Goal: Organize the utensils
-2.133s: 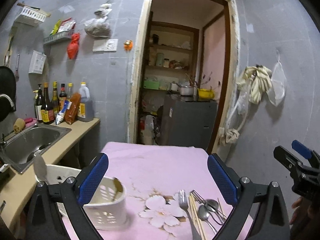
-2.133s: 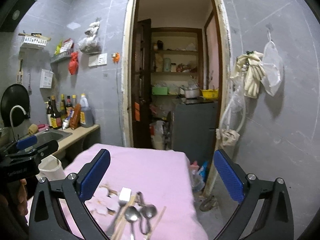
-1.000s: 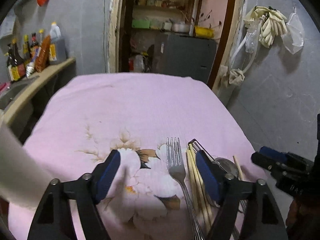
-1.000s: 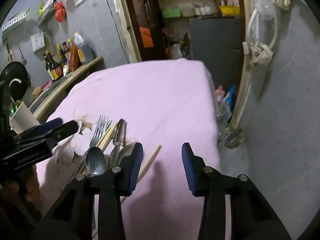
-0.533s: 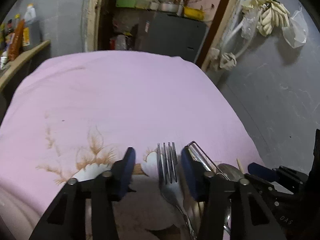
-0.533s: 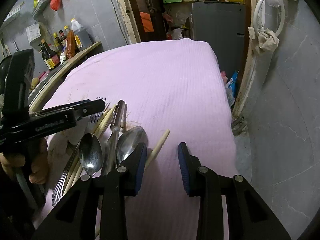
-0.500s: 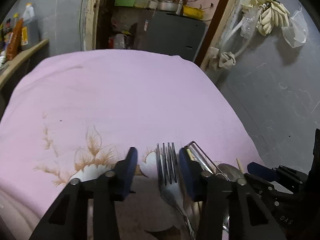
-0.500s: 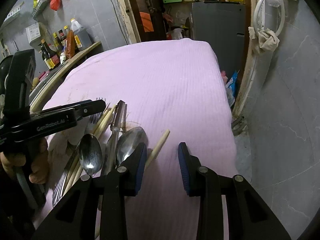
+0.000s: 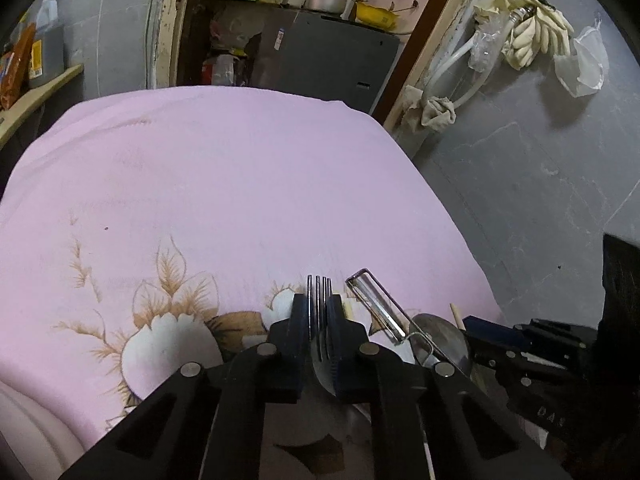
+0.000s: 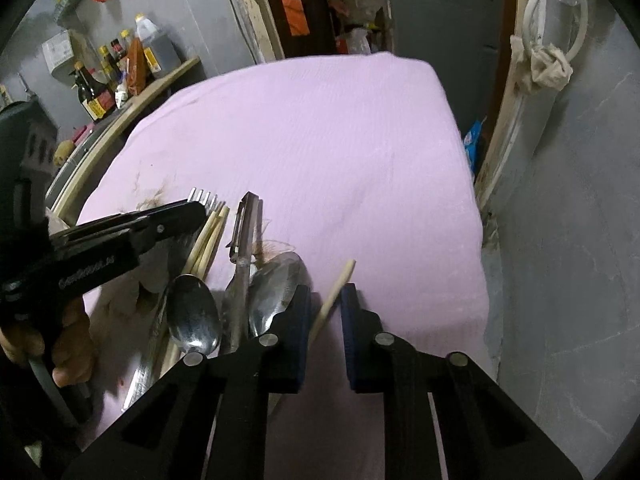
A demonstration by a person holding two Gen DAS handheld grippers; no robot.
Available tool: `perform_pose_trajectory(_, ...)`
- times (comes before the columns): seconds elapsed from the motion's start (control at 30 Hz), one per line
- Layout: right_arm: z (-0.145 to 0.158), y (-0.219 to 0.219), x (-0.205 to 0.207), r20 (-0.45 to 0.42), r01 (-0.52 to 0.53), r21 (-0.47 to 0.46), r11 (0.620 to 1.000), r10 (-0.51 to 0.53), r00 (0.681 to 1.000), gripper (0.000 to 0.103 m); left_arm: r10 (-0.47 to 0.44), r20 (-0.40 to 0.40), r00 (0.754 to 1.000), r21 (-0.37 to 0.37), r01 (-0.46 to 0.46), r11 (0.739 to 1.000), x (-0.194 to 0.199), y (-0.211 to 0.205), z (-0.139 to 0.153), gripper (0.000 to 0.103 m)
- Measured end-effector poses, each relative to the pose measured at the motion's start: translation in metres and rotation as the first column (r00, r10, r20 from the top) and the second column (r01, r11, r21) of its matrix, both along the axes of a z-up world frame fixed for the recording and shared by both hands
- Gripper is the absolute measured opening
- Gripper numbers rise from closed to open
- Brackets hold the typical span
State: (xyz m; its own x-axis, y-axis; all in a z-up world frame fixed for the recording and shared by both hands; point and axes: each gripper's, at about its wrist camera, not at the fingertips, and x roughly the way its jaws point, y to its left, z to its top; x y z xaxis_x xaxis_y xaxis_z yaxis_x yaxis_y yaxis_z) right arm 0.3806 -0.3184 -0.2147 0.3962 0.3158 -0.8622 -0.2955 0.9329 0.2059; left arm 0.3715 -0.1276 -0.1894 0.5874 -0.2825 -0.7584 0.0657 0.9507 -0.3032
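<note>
A metal fork [image 9: 319, 286] stands on edge over the pink flowered cloth [image 9: 240, 180]. My left gripper [image 9: 317, 304] is closing, its pads pressed on the fork's head; the right wrist view shows the tines [image 10: 204, 197] poking past it. My right gripper [image 10: 326, 294] is closing around a single wooden chopstick [image 10: 345, 273], with a gap still on each side of it. Between the two lie a pair of chopsticks [image 10: 210, 236], a peeler [image 10: 246, 228] and two spoons [image 10: 194, 316] [image 10: 276, 284].
The cloth's right edge [image 10: 476, 240] drops to the grey floor and wall. A counter with bottles [image 10: 120, 64] runs along the left. A doorway with a grey cabinet [image 9: 328, 60] is behind the table. A hand [image 10: 68, 344] holds the left gripper's handle.
The left jaws have gone from wide apart to clamped on the fork, which now stands on edge. The right jaws have narrowed around the lone chopstick. Both grippers tipped down nearer the cloth.
</note>
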Motion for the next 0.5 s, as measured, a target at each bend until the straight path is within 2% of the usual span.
perform_pose_trajectory(0.07,0.0,0.0,0.003,-0.027,0.004,0.002,1.0,-0.004,1.0,0.013,0.005,0.001,1.0,0.013,-0.005,1.0,-0.003,0.0,0.004,0.007)
perform_pose_trajectory(0.13,0.001,0.001,0.004,-0.045,0.006,-0.013,1.0,-0.007,0.999,0.006,0.02,0.008,1.0,0.023,-0.02,1.0,-0.009,0.001,0.01,0.004)
perform_pose_trajectory(0.2,0.001,0.0,0.005,-0.062,0.016,0.003,1.0,-0.016,0.998,0.004,0.034,0.016,0.999,0.031,-0.034,0.999,-0.014,0.002,0.015,0.003)
perform_pose_trajectory(0.37,0.005,-0.015,-0.004,-0.084,0.094,0.126,0.988,-0.083,0.993,0.004,0.061,0.055,0.997,0.068,-0.064,0.996,-0.03,0.006,0.029,0.003)
perform_pose_trajectory(0.5,0.022,-0.024,-0.017,-0.021,0.127,0.258,0.958,-0.126,0.992,0.004,0.095,0.115,0.989,0.099,-0.106,0.989,-0.049,0.011,0.045,0.003)
